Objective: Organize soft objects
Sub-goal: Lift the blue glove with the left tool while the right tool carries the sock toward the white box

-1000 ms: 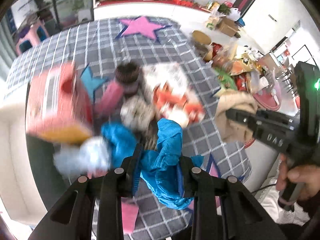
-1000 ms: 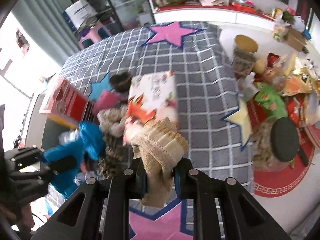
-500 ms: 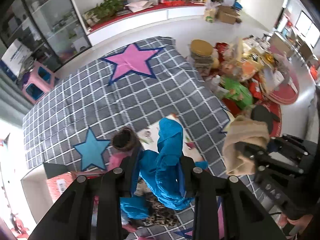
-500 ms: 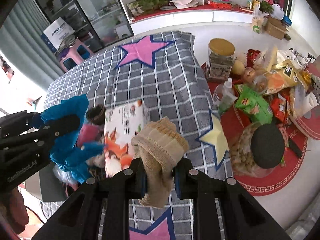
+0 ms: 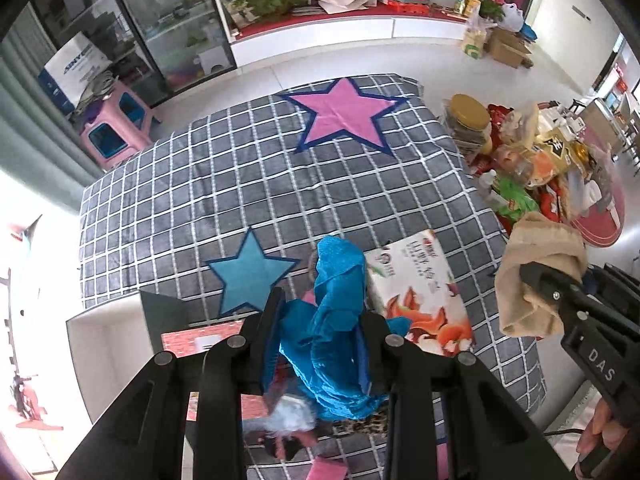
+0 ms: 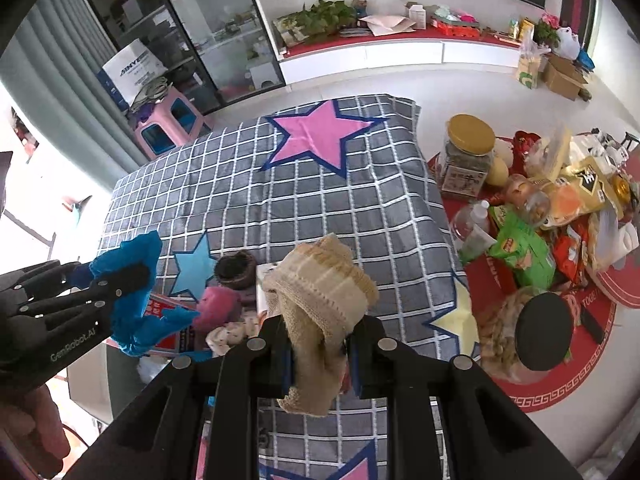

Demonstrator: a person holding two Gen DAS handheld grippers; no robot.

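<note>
My left gripper (image 5: 320, 322) is shut on a crumpled blue cloth (image 5: 336, 328), held high above the grey checked blanket (image 5: 240, 184). My right gripper (image 6: 320, 344) is shut on a beige knitted sock (image 6: 324, 300), also lifted clear. Each gripper shows in the other's view: the right gripper (image 5: 538, 286) with the beige sock (image 5: 540, 248) at the right edge, the left gripper (image 6: 132, 280) with the blue cloth (image 6: 136, 276) at the left. Below them lies a heap of soft things: a pink item (image 6: 218, 302), a dark brown knit (image 6: 236, 266), a white patterned piece (image 6: 228, 334).
A printed carton (image 5: 420, 292) lies on the blanket beside the heap, and a red brick-pattern box (image 5: 192, 340) sits at the near left. Jars, bottles and snack bags (image 6: 520, 248) crowd a red round mat to the right. A pink stool (image 5: 116, 132) stands far left.
Both grippers have risen with their cloths and the heap has dropped away below. The view now takes in the whole blanket and the room beyond.
</note>
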